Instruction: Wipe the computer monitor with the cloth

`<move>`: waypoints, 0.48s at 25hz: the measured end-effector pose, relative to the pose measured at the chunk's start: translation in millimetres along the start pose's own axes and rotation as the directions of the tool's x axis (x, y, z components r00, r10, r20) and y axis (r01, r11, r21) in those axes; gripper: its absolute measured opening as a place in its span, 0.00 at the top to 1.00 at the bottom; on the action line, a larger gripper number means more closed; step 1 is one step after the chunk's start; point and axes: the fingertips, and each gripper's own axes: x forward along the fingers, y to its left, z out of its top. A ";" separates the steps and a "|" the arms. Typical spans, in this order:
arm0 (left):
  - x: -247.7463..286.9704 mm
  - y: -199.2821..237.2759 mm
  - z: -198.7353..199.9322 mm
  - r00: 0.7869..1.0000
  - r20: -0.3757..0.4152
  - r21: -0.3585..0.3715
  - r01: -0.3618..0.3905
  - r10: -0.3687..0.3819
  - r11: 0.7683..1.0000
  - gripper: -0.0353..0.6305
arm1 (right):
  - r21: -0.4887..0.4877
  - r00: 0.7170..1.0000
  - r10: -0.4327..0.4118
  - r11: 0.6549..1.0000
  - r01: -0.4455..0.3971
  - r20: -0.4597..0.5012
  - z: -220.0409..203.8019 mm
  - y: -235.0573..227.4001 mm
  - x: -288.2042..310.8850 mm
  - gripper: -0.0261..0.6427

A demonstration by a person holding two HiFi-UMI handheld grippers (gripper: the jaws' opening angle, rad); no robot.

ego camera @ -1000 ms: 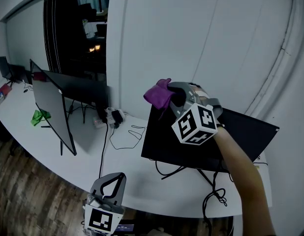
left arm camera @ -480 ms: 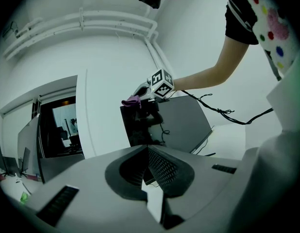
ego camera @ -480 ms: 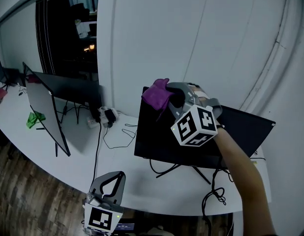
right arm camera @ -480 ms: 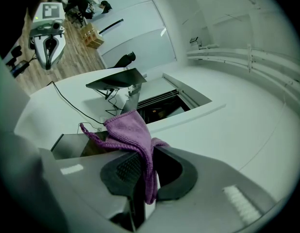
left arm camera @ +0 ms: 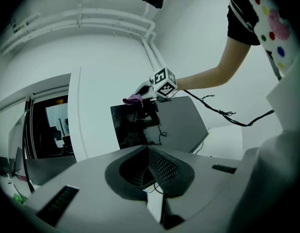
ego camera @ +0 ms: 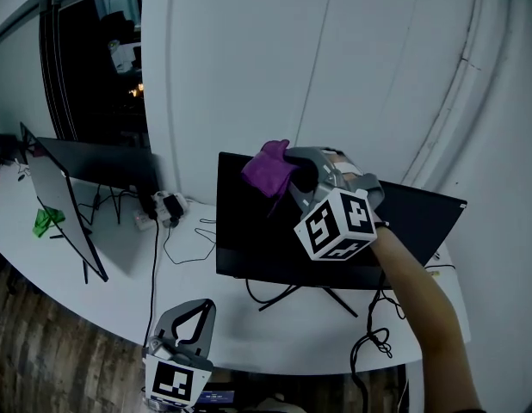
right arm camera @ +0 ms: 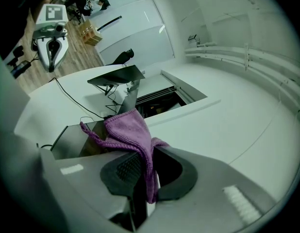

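The black computer monitor (ego camera: 257,239) stands on the white desk (ego camera: 128,291) in the head view. My right gripper (ego camera: 290,175) is shut on a purple cloth (ego camera: 267,169), which it holds against the screen near the top edge, right of the upper left corner. The right gripper view shows the cloth (right arm camera: 126,131) clamped between the jaws of the right gripper (right arm camera: 145,160), with the monitor's top (right arm camera: 75,139) beneath. Low in front of the desk, my left gripper (ego camera: 192,318) is shut and holds nothing. From the left gripper view, the left gripper (left arm camera: 147,153) looks up at the monitor (left arm camera: 162,123) and cloth (left arm camera: 133,100).
A second monitor (ego camera: 64,205) stands edge-on at the left, with a green cloth (ego camera: 46,220) beyond it. A power strip (ego camera: 167,206) and loose cables (ego camera: 184,243) lie on the desk behind. More cables (ego camera: 374,338) hang off the right front edge. A white wall (ego camera: 335,67) rises behind.
The cloth in the right gripper has slid right along the monitor's top edge, away from the upper left corner. The head view has swung right. The left gripper has stayed put.
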 end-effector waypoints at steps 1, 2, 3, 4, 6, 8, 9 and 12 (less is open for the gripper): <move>2.7 -2.6 1.2 1.000 0.000 0.002 0.007 -0.007 1.000 0.94 | -0.002 1.000 -0.002 1.000 0.002 -0.006 -3.9 -0.5 -3.4 0.87; 5.5 -5.3 2.9 1.000 0.001 0.005 0.015 -0.015 1.000 0.94 | -0.002 1.000 -0.004 1.000 0.004 -0.012 -8.3 -1.4 -6.9 0.87; 8.3 -7.8 4.7 1.000 0.003 0.009 0.022 -0.022 1.000 0.94 | 0.000 1.000 -0.007 1.000 0.007 -0.018 -12.8 -2.5 -10.3 0.87; 11.1 -10.2 6.5 1.000 0.005 0.012 0.030 -0.030 0.999 0.94 | 0.003 1.000 -0.011 1.000 0.011 -0.025 -17.4 -3.8 -13.7 0.87; 16.4 -14.8 8.7 0.999 0.008 0.014 0.043 -0.043 0.999 0.94 | 0.011 0.999 -0.017 1.000 0.017 -0.037 -26.2 -6.0 -20.2 0.87; 22.1 -19.9 9.9 0.998 0.010 0.017 0.055 -0.055 0.998 0.94 | 0.016 0.999 -0.022 1.000 0.023 -0.049 -35.1 -7.4 -26.8 0.87; 25.1 -22.7 10.6 0.998 0.012 0.017 0.061 -0.061 0.998 0.94 | 0.018 0.998 -0.025 1.000 0.026 -0.055 -39.8 -8.0 -30.1 0.87; 34.6 -30.2 13.3 0.996 0.020 0.021 0.081 -0.081 0.996 0.94 | 0.020 0.997 -0.035 0.999 0.036 -0.075 -53.8 -9.7 -40.4 0.87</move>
